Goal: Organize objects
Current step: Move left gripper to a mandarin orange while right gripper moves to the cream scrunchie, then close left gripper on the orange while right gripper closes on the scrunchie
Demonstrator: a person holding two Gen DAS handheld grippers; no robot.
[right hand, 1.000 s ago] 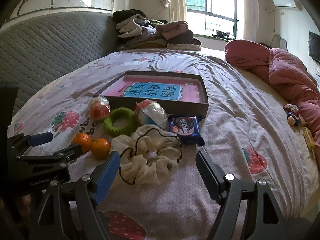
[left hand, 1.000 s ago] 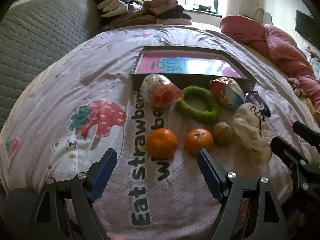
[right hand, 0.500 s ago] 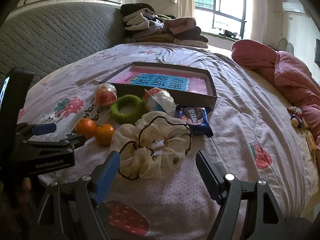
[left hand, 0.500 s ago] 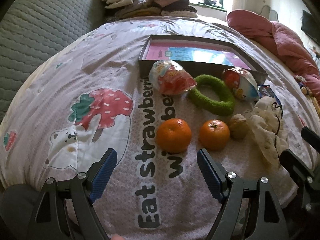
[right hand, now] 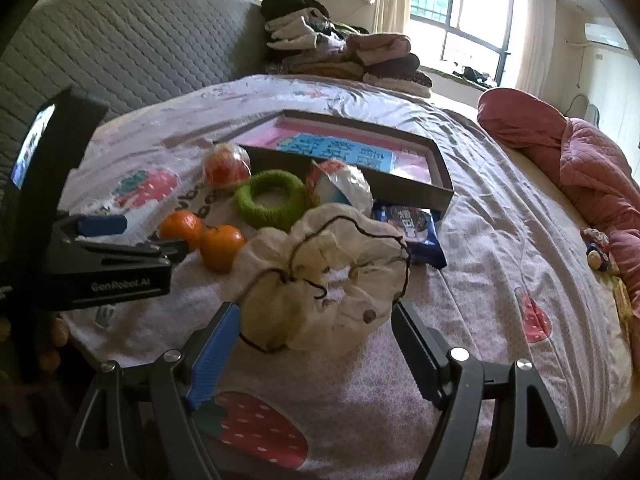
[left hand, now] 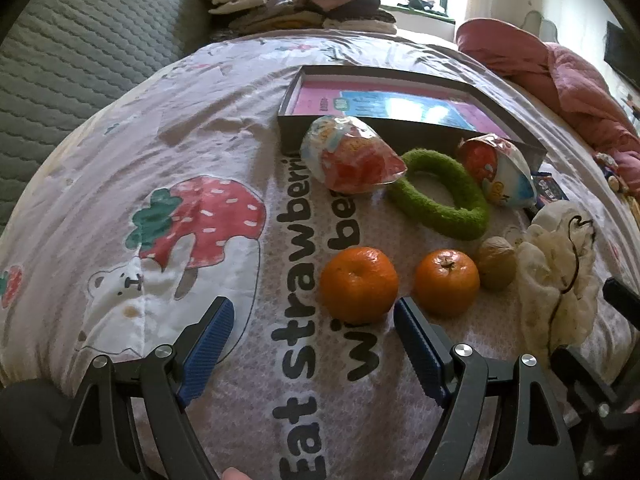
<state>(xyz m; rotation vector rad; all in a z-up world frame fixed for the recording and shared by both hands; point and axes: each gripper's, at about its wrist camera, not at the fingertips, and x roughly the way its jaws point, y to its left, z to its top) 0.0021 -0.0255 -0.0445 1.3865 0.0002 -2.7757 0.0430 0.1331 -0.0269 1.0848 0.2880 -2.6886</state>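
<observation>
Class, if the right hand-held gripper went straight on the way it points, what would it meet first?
Most likely the cream fabric scrunchie with dark trim, lying just ahead between the open right hand-held gripper's fingers, though depth is uncertain.

A shallow dark box [left hand: 412, 130] with a pink and blue printed floor lies open on the bed. Touching its near wall are two crinkly wrapped snacks [left hand: 352, 158] [left hand: 498, 170], with a fuzzy green ring [left hand: 440, 200] lying flat between them. Nearer than the ring sit two oranges [left hand: 359, 284] [left hand: 447, 282] side by side, stems up, then a walnut [left hand: 496, 262] just beside the second. A cream scrunchie [right hand: 324, 280] lies crumpled by the walnut, and a blue biscuit packet [right hand: 412, 228] lies flat at the box's near corner.
</observation>
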